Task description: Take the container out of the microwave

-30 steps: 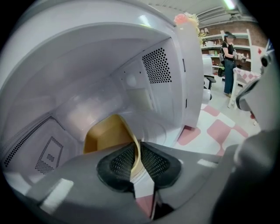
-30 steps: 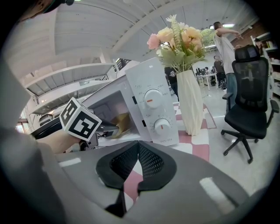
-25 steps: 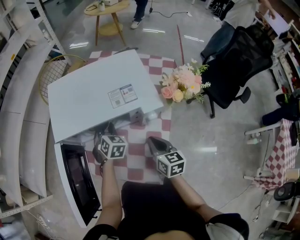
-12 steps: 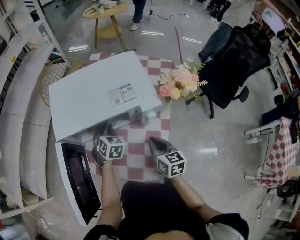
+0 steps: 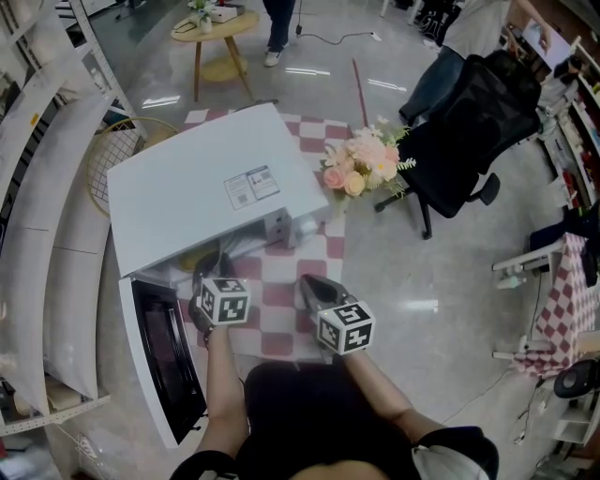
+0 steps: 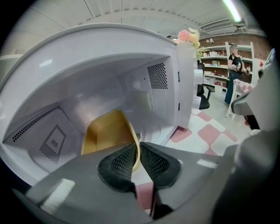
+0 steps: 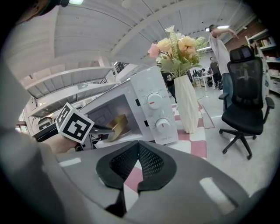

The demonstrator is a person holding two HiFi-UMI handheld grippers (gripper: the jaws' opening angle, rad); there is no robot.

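The white microwave (image 5: pixel 211 192) stands on the checkered mat with its door (image 5: pixel 164 361) swung open to the left. A yellow container (image 6: pixel 107 131) sits tilted in its cavity, near the front. My left gripper (image 6: pixel 136 154) is shut on the container's near rim, at the microwave's mouth (image 5: pixel 208 278). The container (image 7: pixel 117 124) and the left gripper's marker cube (image 7: pixel 74 123) also show in the right gripper view. My right gripper (image 7: pixel 138 152) is shut with nothing in it and hovers over the mat in front of the microwave's control panel (image 5: pixel 314 292).
A white vase of pink flowers (image 5: pixel 364 167) stands just right of the microwave. A black office chair (image 5: pixel 473 131) is further right. A round wooden table (image 5: pixel 214 23) and a person's legs are behind. White shelving (image 5: pixel 42 234) runs along the left.
Both grippers stay about where they were, and the left keeps its hold on the container's rim. The head view has shifted slightly.
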